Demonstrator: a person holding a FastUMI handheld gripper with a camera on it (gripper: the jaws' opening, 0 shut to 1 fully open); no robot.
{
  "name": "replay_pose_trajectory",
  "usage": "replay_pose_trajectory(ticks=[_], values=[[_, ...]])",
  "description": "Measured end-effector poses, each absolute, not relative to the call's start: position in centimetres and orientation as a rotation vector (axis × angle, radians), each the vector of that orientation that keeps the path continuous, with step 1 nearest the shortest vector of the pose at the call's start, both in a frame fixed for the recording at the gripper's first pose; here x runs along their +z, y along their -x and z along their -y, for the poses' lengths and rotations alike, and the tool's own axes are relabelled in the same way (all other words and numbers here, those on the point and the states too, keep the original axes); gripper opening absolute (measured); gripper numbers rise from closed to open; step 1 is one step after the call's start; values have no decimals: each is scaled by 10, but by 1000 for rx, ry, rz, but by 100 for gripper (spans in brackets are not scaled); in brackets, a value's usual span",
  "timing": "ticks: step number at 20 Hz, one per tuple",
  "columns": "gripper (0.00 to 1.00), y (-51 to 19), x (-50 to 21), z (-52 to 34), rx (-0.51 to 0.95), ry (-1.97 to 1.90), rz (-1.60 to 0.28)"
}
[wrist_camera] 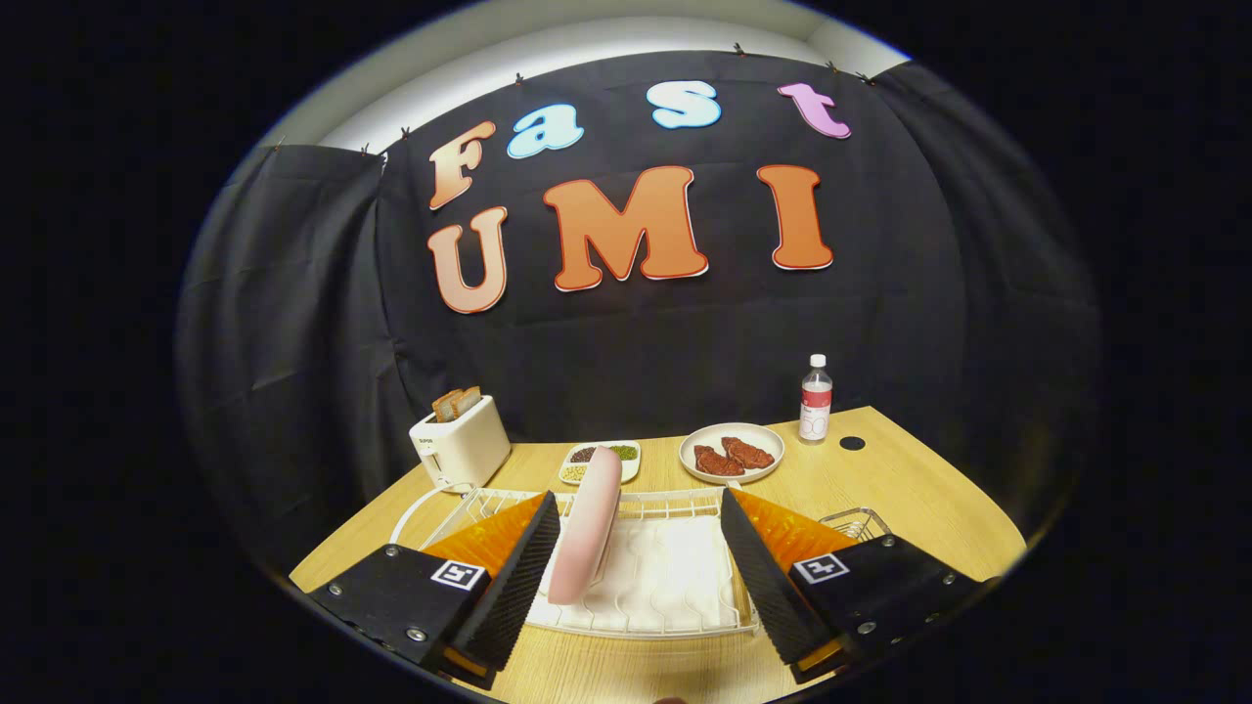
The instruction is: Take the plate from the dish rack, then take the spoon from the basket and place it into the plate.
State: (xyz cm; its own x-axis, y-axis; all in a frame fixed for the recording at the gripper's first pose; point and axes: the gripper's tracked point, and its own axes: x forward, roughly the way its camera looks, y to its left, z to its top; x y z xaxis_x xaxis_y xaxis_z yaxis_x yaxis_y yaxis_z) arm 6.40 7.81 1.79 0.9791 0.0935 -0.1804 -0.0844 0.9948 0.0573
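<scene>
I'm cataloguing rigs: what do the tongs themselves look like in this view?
The tongs have two wedge-shaped fingers with ribbed inner faces, each on a dark block fixed with silver screws. Each block carries a square black-and-white marker. No cable or sleeve is visible.

You have a pale pink plate (587,523) standing in a white wire dish rack (675,508) over a white mat. The table (910,489) is light wood grain. The toaster (462,442) is cream, its bread brown. A white plate (732,456) carries dark red meat. The clear bottle (816,399) has a white cap and a red-and-white label.
</scene>
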Motion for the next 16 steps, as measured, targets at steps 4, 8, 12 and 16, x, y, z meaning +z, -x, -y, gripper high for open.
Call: replay_pose_trajectory(ticks=[4, 8, 12, 16], values=[[98, -89, 17, -101, 111, -71, -239], [99, -123, 8, -113, 78, -116, -292], [99, -149, -27, -120, 52, -122, -398], [99, -160, -59, -117, 11, -191, -499]])
